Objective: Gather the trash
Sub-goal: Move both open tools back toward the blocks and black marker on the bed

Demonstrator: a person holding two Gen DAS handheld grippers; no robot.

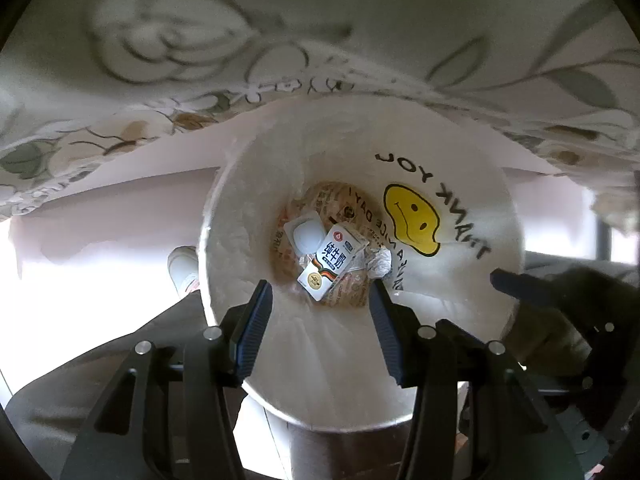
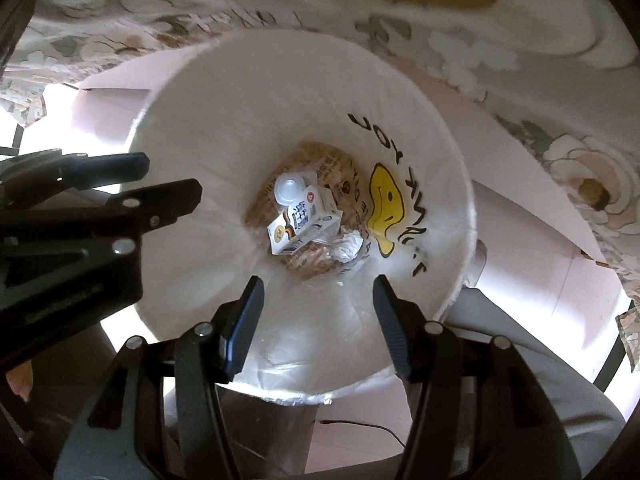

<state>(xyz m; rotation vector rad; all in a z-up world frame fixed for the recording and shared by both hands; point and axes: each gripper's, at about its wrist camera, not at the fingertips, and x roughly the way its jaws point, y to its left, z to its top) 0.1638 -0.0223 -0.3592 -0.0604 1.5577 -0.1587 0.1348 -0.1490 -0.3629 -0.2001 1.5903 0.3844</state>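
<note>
Floral tablecloth (image 1: 160, 48) hangs behind; bin (image 1: 224, 240) w/ white "THANK YOU" smiley liner bag (image 1: 460, 216) sits just below table edge. Both grippers point down over bin mouth: left gripper (image 1: 320, 292) jaws apart, nothing btwn; right gripper (image 2: 318, 288) same, empty. Trash at bottom: milk carton (image 1: 332, 260), small white lidded cup (image 1: 306, 236), crumpled wrapper (image 1: 380, 264). Judgement: all light. Carton is semi-stiff, likely crushable; grip across narrow faces. Liner is thin, slippery film; pinch at rim.

White bag (image 1: 460, 288) — yellow smiley (image 1: 414, 218) (black lettering)
</note>
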